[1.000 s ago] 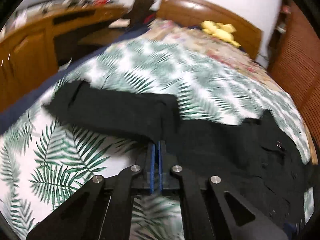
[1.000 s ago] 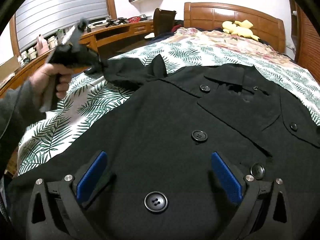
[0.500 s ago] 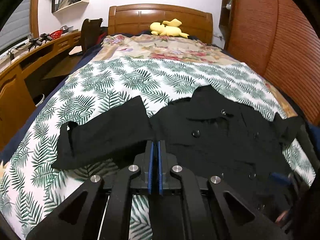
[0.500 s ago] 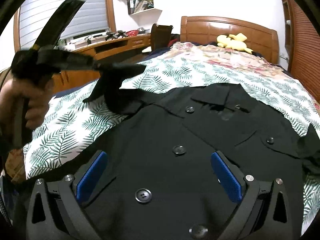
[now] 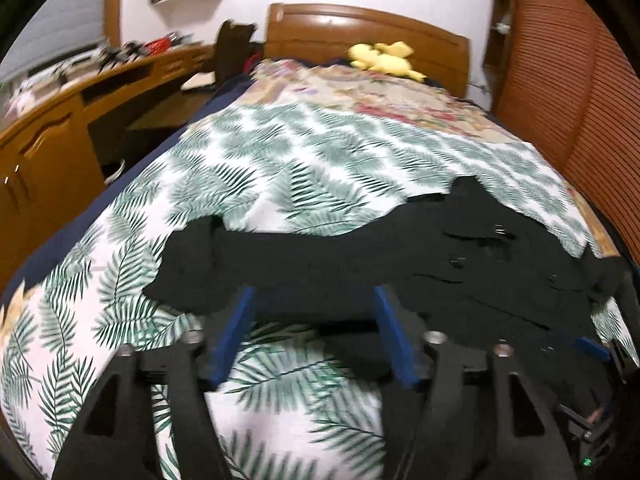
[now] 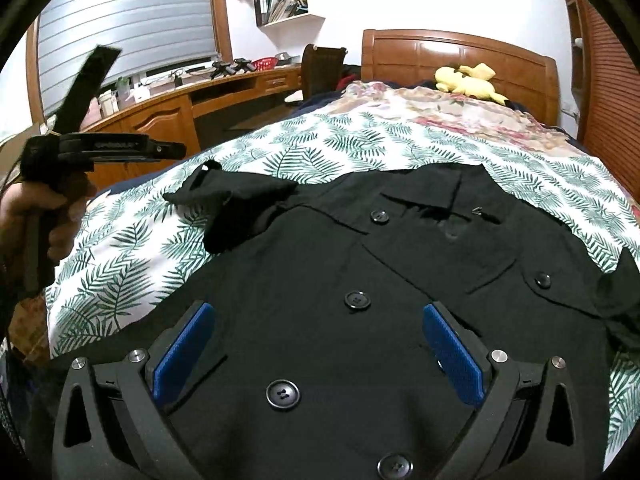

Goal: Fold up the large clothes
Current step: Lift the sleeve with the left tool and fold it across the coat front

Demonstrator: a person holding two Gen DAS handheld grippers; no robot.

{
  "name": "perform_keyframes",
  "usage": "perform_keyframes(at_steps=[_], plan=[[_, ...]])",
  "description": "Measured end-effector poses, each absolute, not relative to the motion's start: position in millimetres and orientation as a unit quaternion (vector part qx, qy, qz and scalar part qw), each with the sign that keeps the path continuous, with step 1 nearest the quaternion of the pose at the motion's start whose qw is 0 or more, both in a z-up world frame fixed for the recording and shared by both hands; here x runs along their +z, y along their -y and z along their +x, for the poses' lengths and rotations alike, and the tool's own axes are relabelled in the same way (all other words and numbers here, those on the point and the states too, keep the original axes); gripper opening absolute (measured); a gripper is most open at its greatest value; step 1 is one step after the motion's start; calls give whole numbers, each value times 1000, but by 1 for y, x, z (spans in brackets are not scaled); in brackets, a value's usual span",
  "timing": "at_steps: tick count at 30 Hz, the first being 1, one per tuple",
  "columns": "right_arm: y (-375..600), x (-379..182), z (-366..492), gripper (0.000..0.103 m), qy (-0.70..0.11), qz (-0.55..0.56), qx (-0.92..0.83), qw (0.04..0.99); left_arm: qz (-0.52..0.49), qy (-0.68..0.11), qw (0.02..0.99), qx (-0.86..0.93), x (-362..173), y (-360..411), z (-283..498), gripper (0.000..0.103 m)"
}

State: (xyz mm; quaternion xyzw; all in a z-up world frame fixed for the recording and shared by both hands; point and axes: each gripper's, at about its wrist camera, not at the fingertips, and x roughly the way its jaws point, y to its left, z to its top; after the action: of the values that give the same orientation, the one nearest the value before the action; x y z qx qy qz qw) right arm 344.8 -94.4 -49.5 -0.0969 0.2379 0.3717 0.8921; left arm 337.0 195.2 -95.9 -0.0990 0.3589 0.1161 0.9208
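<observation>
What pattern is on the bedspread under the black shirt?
Green fern leaves on white bedspread, clearest from the left wrist.

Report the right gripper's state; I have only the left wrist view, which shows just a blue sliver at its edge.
Observer: The right gripper is open, jaws wide, over the buttoned front of the black coat, gripping nothing.
Operator: Describe the sleeve from that side.
Observer: The sleeve lies rumpled on the fern-print bedspread, cuff end farthest from the coat's front, apart from both grippers.
Operator: Place my left gripper against it.
Observer: The left gripper is in the air, up and to the left of the cuff in the right wrist view, touching no cloth.
</observation>
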Motion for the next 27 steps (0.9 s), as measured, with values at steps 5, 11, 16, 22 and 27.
perform_keyframes(at_steps=[5,11,16,22,27], plan=[[90,-52,353,103,-247,-102,371,890,-116,-378,906,154,-128,-225,345,74],[90,-52,356,103,-252,-110,369,888,-171,-388,885,191,-158,-266,354,74],[91,-54,355,103,-256,-115,368,886,-245,-390,869,182,-175,-285,358,73],[91,-53,353,103,-255,-124,367,886,-259,-394,861,189,-185,-290,372,68],[94,-50,350,103,-252,-124,367,887,-282,-410,842,211,-200,-304,381,37]])
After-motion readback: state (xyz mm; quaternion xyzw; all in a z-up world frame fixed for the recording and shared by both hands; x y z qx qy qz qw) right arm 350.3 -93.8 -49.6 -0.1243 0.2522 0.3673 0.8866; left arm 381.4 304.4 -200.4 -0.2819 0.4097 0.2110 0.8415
